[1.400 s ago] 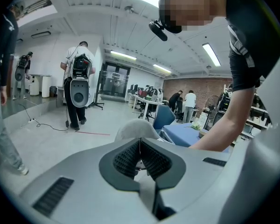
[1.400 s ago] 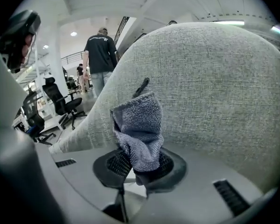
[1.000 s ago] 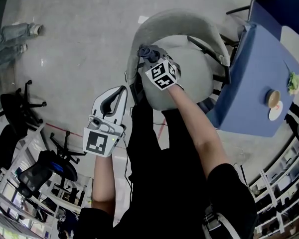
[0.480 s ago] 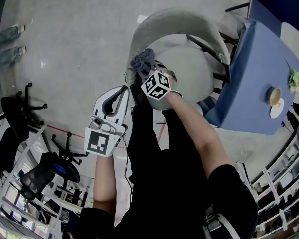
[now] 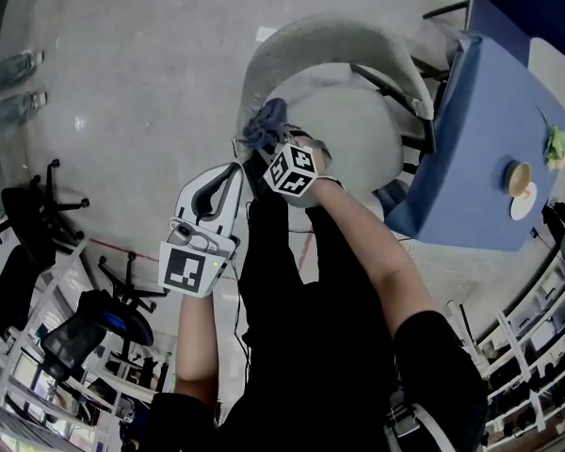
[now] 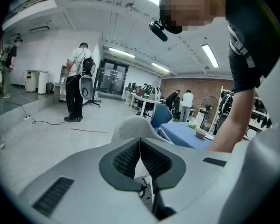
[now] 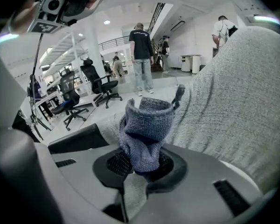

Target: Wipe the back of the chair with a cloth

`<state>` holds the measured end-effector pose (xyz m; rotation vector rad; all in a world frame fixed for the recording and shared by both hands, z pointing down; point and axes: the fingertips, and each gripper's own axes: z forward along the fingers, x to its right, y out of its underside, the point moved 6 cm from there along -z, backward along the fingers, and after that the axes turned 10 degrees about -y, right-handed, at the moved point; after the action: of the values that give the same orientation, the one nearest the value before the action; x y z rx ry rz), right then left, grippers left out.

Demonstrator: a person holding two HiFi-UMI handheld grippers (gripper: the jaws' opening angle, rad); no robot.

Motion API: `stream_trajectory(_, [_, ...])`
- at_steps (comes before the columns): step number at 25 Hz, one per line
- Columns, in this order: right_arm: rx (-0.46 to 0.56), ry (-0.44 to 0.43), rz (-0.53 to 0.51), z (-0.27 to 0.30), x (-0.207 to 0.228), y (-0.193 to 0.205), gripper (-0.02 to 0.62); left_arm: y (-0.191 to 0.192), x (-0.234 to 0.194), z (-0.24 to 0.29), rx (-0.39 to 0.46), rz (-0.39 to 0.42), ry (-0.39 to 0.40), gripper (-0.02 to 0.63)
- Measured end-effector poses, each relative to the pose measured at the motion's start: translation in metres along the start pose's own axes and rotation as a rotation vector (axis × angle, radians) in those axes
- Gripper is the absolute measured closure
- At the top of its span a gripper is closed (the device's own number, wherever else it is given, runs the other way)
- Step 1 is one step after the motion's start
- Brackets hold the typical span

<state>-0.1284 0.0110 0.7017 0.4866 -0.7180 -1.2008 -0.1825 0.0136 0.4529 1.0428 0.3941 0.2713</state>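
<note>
Grey-blue knitted cloth [image 7: 144, 129], bunched into an upright wad with a rolled top edge, is pinched between the jaws of the right gripper [image 7: 141, 166], and a loose corner sticks up behind it. Just beside it on the right rises the pale grey woven backrest of the round shell chair [image 7: 233, 111], its coarse weave filling that side of the right gripper view. From the head view the cloth sits at the left end of the backrest's curved rim, where the rim bends down toward the seat. Whether it presses on the fabric or only hangs close against it cannot be told.

The left gripper [image 6: 140, 154] hangs lower and to the left, apart from the chair and near the person's dark clothing, with its ribbed pads pressed together and nothing between them.

Room to move differs by side. Left of the chair and beyond it lies bare polished grey concrete floor [image 5: 141, 83], open as far as the black wheeled office chairs [image 5: 38, 215] at the lower left. On the right the blue-topped table [image 5: 490, 130] stands just beside the chair — its near corner is close to the chair's dark arm frame — and carries a small round bowl [image 5: 517, 184] near its far edge.
</note>
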Motion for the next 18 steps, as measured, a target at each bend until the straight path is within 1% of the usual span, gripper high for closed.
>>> stream_trajectory(5, [-0.019, -0.027, 0.004, 0.005, 0.001, 0.005, 0.511, 0.001, -0.002, 0.003, -0.003, -0.001, 0.002, 0.581])
stream_trajectory(10, [-0.016, -0.041, 0.043, 0.009, 0.007, 0.006, 0.511, 0.004, -0.004, 0.004, -0.007, 0.002, 0.005, 0.581])
stream_trajectory(13, [-0.011, -0.041, 0.084, 0.011, 0.016, 0.008, 0.511, 0.005, -0.007, 0.007, -0.006, 0.002, 0.003, 0.581])
stream_trajectory(16, [-0.011, -0.022, 0.153, 0.011, 0.028, 0.011, 0.509, 0.005, -0.006, 0.008, -0.005, 0.002, 0.005, 0.581])
stream_trajectory(18, [-0.016, -0.004, 0.176, 0.011, 0.037, 0.014, 0.509, 0.007, -0.006, 0.009, -0.010, 0.000, 0.008, 0.581])
